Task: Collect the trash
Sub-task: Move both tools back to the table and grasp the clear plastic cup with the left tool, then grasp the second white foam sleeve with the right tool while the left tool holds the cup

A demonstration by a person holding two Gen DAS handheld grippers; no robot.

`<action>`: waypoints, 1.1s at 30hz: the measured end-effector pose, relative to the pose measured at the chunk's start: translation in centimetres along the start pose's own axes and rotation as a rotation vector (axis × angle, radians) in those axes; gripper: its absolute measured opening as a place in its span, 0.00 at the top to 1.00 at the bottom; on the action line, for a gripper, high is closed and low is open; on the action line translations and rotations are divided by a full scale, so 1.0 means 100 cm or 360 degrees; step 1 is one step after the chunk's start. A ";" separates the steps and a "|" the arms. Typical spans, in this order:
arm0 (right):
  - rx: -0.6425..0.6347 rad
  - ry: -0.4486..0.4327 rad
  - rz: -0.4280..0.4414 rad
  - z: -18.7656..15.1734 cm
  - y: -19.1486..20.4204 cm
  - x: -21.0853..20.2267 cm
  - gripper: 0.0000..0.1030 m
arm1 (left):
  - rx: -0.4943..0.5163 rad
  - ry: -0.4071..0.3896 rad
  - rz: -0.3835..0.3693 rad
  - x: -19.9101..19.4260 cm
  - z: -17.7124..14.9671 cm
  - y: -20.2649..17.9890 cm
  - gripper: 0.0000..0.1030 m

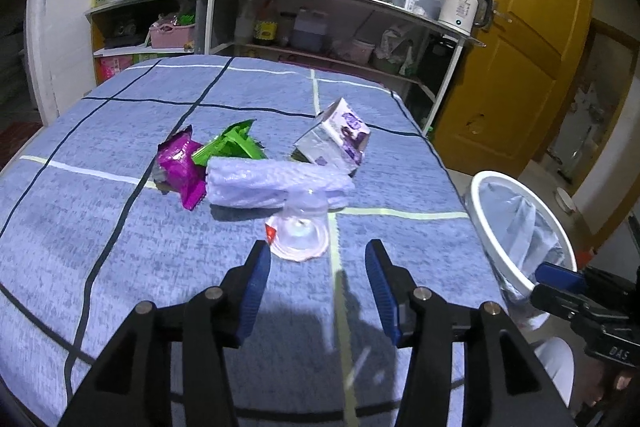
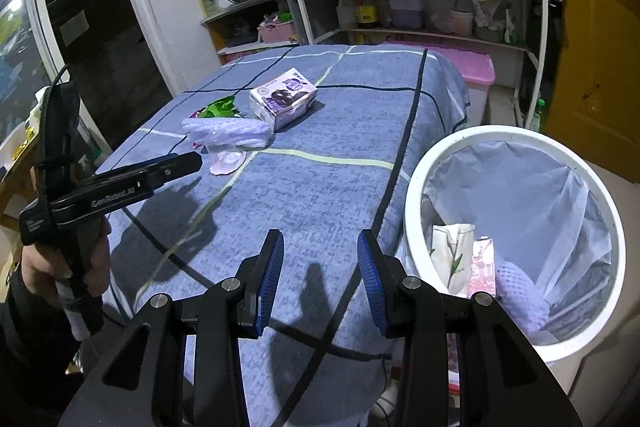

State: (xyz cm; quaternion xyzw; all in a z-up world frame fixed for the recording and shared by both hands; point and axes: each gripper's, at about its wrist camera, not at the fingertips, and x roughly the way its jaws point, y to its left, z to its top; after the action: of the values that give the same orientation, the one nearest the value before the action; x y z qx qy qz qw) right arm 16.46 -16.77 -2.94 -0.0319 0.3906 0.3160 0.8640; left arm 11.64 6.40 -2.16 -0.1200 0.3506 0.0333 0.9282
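My left gripper (image 1: 316, 251) hangs with fingers spread and empty; a clear cup (image 1: 298, 233) lies on its side just ahead of its tips, on the blue checked cloth (image 1: 120, 227). Beyond the cup sit a lilac foam sleeve (image 1: 276, 185), a purple wrapper (image 1: 180, 167), a green wrapper (image 1: 228, 145) and a milk carton (image 1: 336, 135). My right gripper (image 2: 320, 243) is also parted, holding nothing. To its right stands the lined white bin (image 2: 416, 195), holding a carton (image 2: 452, 251), a pink pack (image 2: 482, 263) and another foam sleeve (image 2: 520, 291). No label reads clearly.
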 end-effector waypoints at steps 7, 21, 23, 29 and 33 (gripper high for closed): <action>0.0009 0.0020 -0.0003 0.006 -0.004 0.009 0.62 | 0.0008 0.0041 0.0047 0.026 0.008 0.000 0.50; -0.0017 0.0061 0.0014 0.019 -0.005 0.035 0.62 | 0.0031 0.0116 0.0094 0.050 0.014 -0.004 0.68; -0.0021 0.0065 0.0018 0.021 -0.004 0.037 0.62 | 0.0032 0.0111 0.0088 0.050 0.015 -0.003 0.70; -0.0045 0.0072 0.0024 0.024 0.000 0.041 0.62 | 0.0023 0.0085 0.0069 0.040 0.014 0.000 0.70; -0.0090 0.0074 0.0030 0.030 0.008 0.044 0.62 | 0.0001 0.0056 0.0056 0.026 0.011 0.008 0.70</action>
State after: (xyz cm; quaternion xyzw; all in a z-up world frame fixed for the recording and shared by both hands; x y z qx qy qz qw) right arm 20.17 -12.92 -3.77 -0.0599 0.4018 0.3341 0.8505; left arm 14.20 7.37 -3.20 -0.1141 0.3689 0.0472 0.9212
